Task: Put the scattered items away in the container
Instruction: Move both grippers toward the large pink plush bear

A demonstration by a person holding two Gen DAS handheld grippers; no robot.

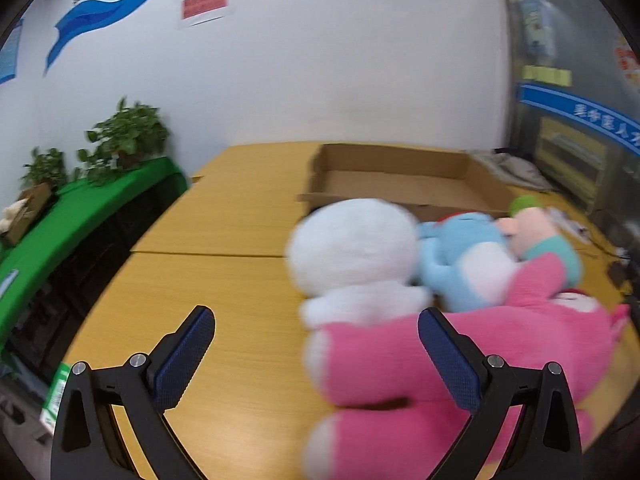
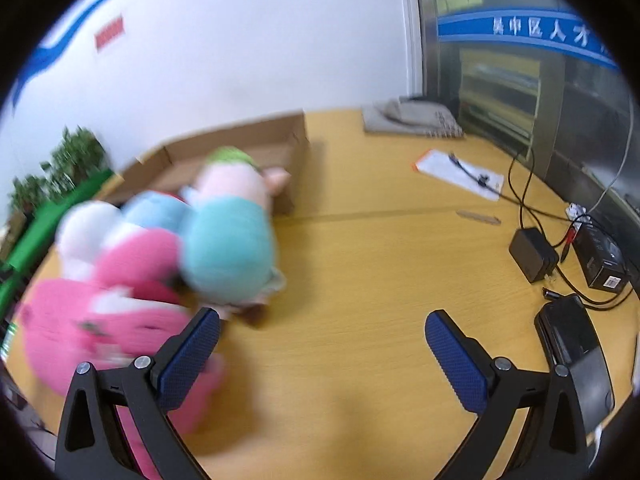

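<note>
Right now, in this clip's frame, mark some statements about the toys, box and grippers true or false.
1. The cardboard box holds the plush toys. False: its visible floor is bare; the toys lie on the table in front.
2. The left gripper is open. True.
3. The right gripper grips the teal toy. False: it is open, holding nothing.
4. The pink plush lies nearest the left gripper. True.

I seem to be in an office: my fingers hang over a wood-grain desk (image 2: 380, 264) with a power adapter (image 2: 532, 254), cables and a paper sheet (image 2: 460, 174); the white wall (image 1: 300, 80) bears a blue wave graphic (image 1: 120, 8) and red notice (image 1: 204, 4); potted plants (image 1: 128, 136) line a green-covered shelf (image 1: 80, 208); glass doors carry a blue banner (image 2: 520, 32).
</note>
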